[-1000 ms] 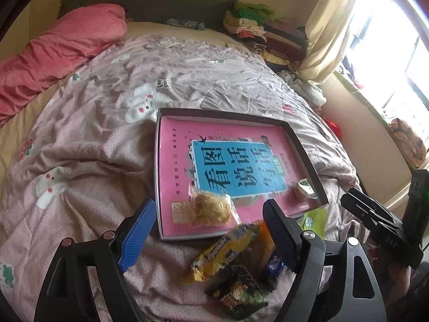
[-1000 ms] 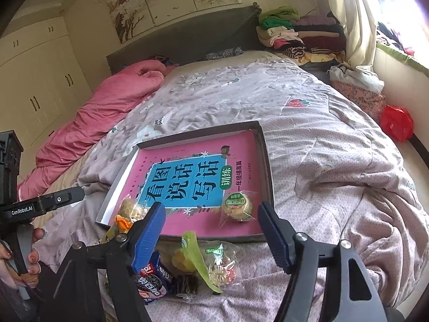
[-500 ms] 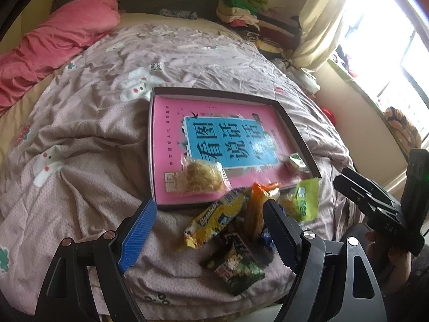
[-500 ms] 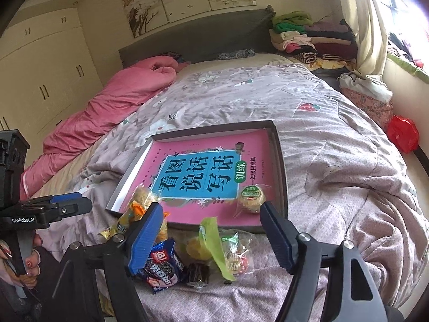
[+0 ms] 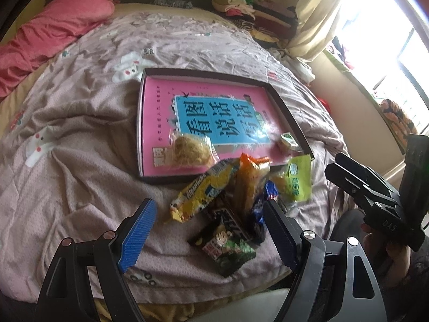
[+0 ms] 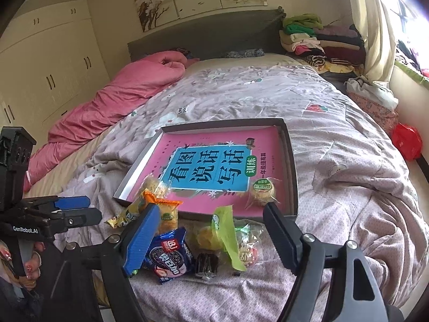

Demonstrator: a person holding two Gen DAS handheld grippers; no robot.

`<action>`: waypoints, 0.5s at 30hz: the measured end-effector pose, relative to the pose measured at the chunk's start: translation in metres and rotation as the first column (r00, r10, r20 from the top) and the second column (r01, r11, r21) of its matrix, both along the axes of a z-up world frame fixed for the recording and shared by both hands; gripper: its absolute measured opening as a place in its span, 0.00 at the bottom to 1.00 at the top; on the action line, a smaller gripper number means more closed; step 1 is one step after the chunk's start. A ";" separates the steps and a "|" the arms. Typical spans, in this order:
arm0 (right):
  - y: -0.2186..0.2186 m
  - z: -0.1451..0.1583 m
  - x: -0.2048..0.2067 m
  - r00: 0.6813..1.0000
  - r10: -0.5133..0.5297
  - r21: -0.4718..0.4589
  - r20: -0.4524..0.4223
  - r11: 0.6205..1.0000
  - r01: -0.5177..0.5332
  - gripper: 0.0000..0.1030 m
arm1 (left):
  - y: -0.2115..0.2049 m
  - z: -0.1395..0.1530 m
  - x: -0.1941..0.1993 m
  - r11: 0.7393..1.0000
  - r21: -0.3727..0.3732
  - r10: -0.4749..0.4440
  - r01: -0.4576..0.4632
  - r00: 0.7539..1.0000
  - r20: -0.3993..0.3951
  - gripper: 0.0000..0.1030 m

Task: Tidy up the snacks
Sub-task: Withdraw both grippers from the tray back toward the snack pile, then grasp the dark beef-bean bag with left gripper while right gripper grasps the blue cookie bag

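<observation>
Snacks heaped beside a tray (image 6: 292, 177) on the bed (image 6: 348, 177)
Left hand-held gripper (image 5: 209, 230) gapes empty; right hand-held gripper (image 6: 211, 236) is opening over the snack pile (image 6: 203, 241), gripping nothing.

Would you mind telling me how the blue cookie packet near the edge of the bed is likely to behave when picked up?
The blue cookie packet looks like thin glossy film, so it will probably crinkle and may slip. It seems small and light. The cookies inside could crack if squeezed hard.
</observation>
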State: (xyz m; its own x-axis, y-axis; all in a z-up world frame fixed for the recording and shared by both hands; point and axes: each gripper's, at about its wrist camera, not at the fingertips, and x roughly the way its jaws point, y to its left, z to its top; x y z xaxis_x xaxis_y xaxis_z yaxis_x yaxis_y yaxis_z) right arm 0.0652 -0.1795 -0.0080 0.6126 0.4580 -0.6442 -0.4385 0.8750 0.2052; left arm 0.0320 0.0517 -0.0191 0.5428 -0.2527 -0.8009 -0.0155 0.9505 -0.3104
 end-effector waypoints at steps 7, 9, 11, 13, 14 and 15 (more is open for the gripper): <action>0.009 -0.005 -0.010 0.999 0.044 -0.024 -0.012 0.999 -0.044 0.76 | 0.000 -0.014 -0.002 0.999 -0.034 0.001 -0.003 0.998 -0.057 0.80; 0.011 -0.007 -0.014 0.998 0.054 -0.034 -0.017 0.998 -0.055 0.76 | 0.000 -0.019 -0.003 0.999 -0.051 0.003 -0.007 0.997 -0.077 0.80; 0.013 -0.009 -0.016 0.998 0.067 -0.046 -0.019 0.997 -0.068 0.76 | 0.001 -0.024 -0.004 0.997 -0.073 0.004 -0.012 0.995 -0.099 0.80; 0.015 -0.009 -0.018 0.997 0.076 -0.053 -0.018 0.996 -0.077 0.76 | 0.001 -0.030 -0.004 0.995 -0.098 0.007 -0.019 0.993 -0.122 0.80; 0.016 -0.010 -0.018 0.996 0.081 -0.056 -0.022 0.995 -0.082 0.76 | 0.002 -0.033 -0.004 0.994 -0.111 0.007 -0.022 0.991 -0.132 0.80; 0.016 -0.011 -0.019 0.996 0.083 -0.059 -0.023 0.995 -0.084 0.76 | 0.002 -0.035 -0.004 0.992 -0.120 0.008 -0.025 0.990 -0.142 0.80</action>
State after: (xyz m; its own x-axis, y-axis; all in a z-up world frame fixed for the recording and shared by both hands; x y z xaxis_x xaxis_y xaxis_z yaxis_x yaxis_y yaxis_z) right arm 0.0463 -0.1631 -0.0187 0.5602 0.4674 -0.6839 -0.5067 0.8465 0.1635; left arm 0.0283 0.0536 -0.0540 0.4318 -0.3450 -0.8334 -0.0822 0.9051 -0.4173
